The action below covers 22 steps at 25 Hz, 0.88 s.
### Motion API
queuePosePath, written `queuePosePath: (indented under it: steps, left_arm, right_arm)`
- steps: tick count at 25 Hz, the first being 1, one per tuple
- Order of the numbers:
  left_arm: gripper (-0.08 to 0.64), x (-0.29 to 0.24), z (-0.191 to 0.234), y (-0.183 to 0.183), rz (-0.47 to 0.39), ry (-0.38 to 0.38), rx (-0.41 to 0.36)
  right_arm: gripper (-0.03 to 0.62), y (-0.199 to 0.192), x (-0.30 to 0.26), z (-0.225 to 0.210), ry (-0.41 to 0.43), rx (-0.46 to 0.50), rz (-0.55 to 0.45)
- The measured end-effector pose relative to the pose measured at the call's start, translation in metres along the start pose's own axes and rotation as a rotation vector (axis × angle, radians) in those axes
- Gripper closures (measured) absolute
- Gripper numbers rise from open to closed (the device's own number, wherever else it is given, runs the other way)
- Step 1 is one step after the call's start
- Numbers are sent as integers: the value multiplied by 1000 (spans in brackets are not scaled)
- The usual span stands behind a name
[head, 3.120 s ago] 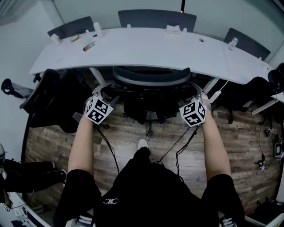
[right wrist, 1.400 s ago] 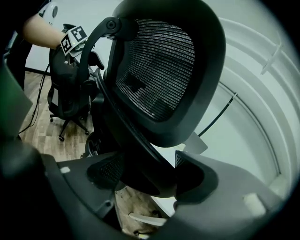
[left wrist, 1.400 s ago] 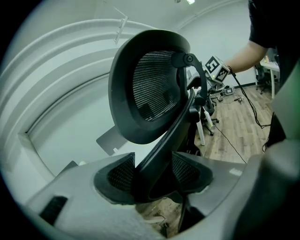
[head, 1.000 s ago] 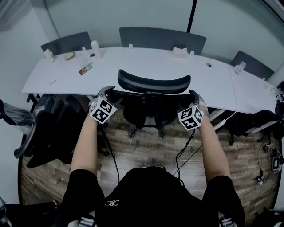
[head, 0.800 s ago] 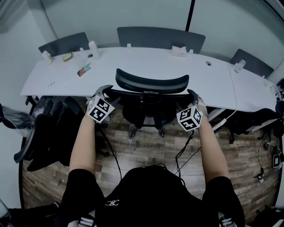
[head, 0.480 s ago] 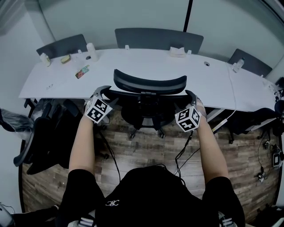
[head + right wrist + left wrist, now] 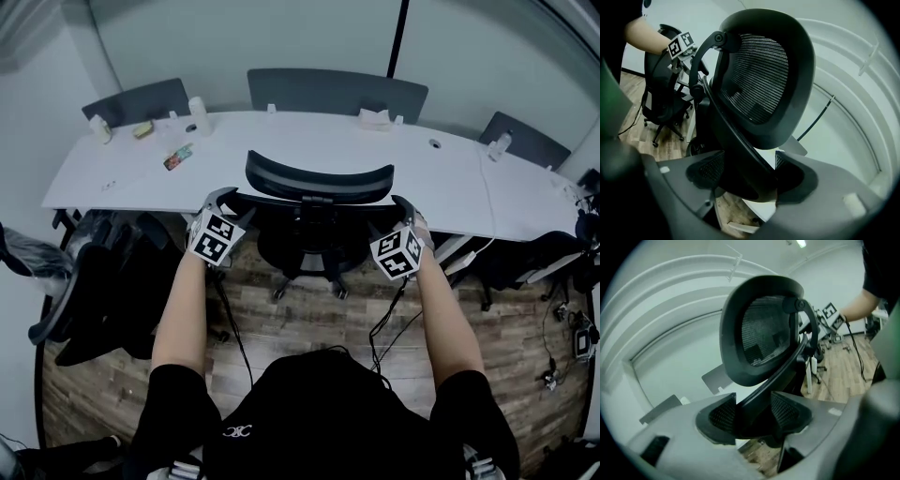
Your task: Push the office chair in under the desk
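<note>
Stands behind the office chair (image 7: 319,178) with both arms stretched forward, one pair of tongs at each side of the chair's back. Keeps the left tongs (image 7: 754,413) closed on the left side of the back: in the left gripper view, a dark curved bar of the frame between the two mesh pads (image 7: 723,414), pressed by both, nothing else in the grip. Has the right tongs (image 7: 747,176) closed the same way on the right side of the back, the curved bar filling the gap between the jaws in the right gripper view.

From the head view, the chair upright and facing the white curved desk (image 7: 281,141), its top rail overlapping the near edge of the desk, its castors on the wooden floor (image 7: 309,323) just before that edge. Cannot tell how far the seat reaches under the desk, hidden by the back.

On the desk, at the far left: a white bottle (image 7: 199,114) and, nearer the chair, a small coloured packet (image 7: 176,157). To the left, under the desk end, a second black chair (image 7: 89,281). Behind the desk, a grey panel (image 7: 337,92)
</note>
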<state>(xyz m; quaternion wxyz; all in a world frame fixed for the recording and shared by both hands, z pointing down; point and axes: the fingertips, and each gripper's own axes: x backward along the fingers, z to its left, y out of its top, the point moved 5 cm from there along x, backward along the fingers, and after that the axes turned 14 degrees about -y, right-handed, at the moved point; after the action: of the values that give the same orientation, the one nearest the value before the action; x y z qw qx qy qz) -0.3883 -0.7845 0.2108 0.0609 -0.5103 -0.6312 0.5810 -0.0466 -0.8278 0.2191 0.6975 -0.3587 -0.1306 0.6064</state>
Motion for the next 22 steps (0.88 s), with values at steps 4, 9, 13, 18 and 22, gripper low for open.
queuePosePath:
  steps: [4,9,13,18,22]
  left_arm:
    - [433,18,-26,16,-140,66,152]
    - [558,25,-67,28,-254,136,373]
    - [558,28,-105,45,-267,127,381]
    - [558,36,-146,70,-301,124,358]
    - [558,44,-169,90,-307,127,305]
  right_arm:
    - [369,6,38,-9,-127,-263,-117]
    - [586,13,85,-14,-228,-582,-159]
    - [588,28,117,14,-175,-675,-179]
    - [588,48,144,37,-52,-789,-190]
    - [588,59,152,38,24,-851,-191]
